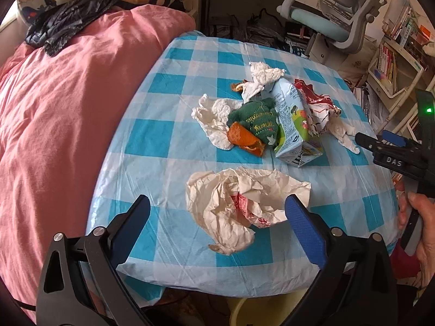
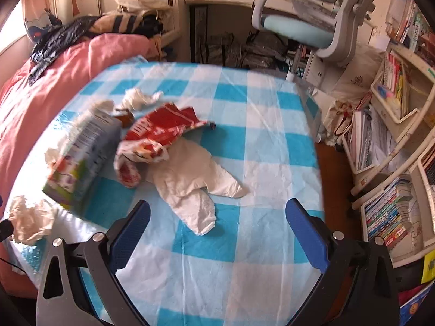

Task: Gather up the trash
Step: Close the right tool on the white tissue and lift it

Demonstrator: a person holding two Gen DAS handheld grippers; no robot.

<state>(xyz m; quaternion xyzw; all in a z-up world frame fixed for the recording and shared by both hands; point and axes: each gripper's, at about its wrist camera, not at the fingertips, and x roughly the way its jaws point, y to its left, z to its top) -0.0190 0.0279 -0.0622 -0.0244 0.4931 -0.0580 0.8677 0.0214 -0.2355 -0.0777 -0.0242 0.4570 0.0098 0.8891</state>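
While both tongs gape wide, the left tongs (image 1: 217,212) straddle a crumpled wrapper (image 1: 242,206) near the worktop's (image 1: 152,141) front edge; the right tongs (image 2: 217,217) hover before a white glove (image 2: 195,187).

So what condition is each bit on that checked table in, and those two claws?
Left claw: open, empty.
Right claw: open, empty.
Big paper wrapper: crumpled, between the left claw's fingers, ungripped.
Drink carton: lying tipped.
Orange peel: torn, loose.
White tissue: wadded.
Red and white bag: crumpled.
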